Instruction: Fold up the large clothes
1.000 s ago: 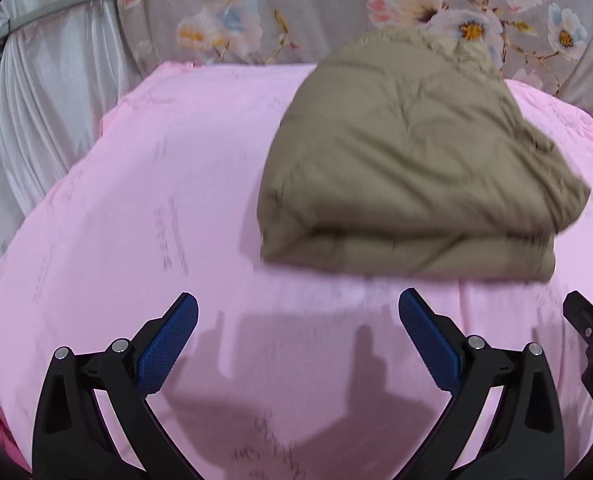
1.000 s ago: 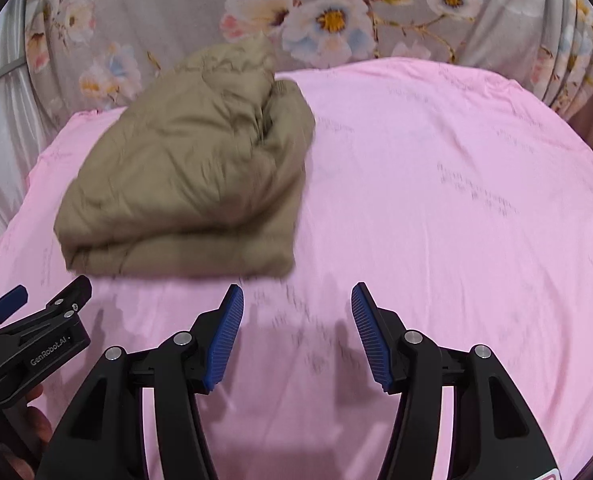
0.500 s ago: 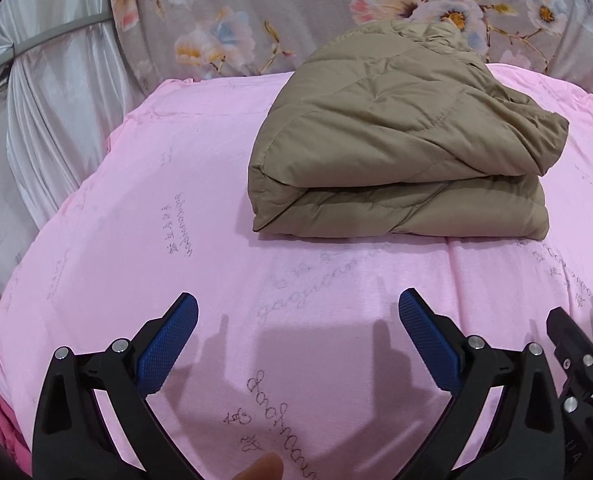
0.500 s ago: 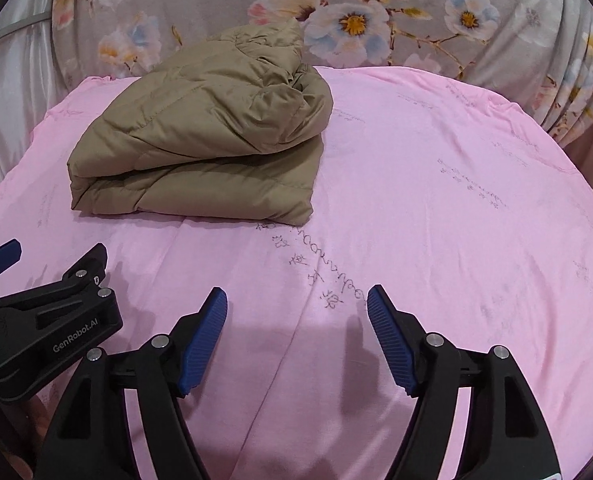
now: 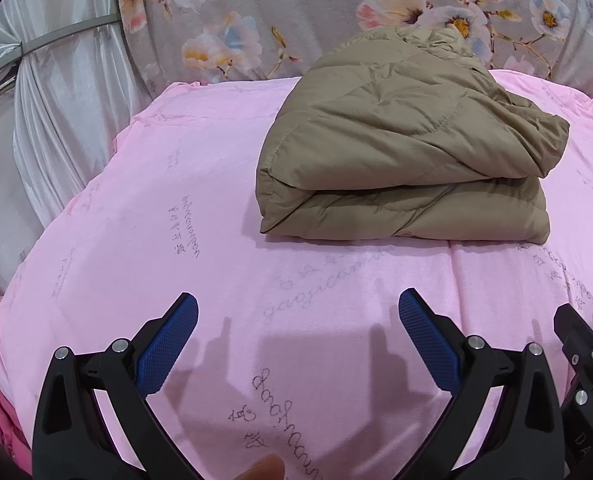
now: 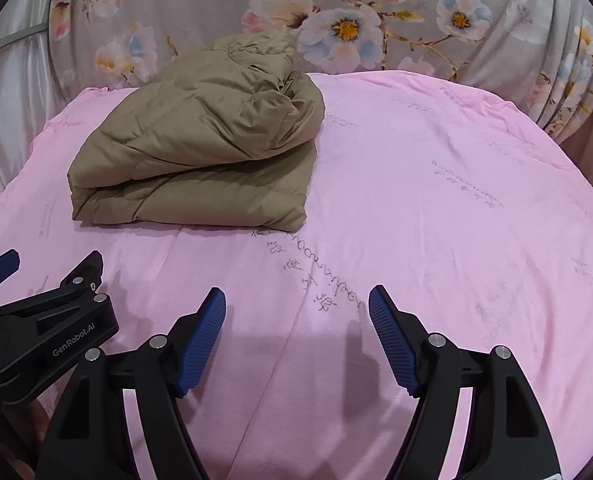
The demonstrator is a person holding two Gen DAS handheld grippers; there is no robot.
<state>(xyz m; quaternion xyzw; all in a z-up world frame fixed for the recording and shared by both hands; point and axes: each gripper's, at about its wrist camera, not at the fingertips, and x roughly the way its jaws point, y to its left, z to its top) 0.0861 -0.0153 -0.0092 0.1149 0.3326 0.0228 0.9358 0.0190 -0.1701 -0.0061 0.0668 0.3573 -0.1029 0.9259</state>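
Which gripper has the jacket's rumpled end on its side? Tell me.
The right gripper: the jacket's rumpled end faces its side; the left gripper faces the neat fold.

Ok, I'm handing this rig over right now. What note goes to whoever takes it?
Left gripper: open, empty, above the pink sheet.
Right gripper: open, empty; its jaws have just been opening, nothing between them.
Jacket: lies folded into a thick bundle at the far side of the sheet, clear of both grippers.
Done: the folding looks finished.
Left: perhaps tidy the rumpled far end of the bundle; no other garment is in view.
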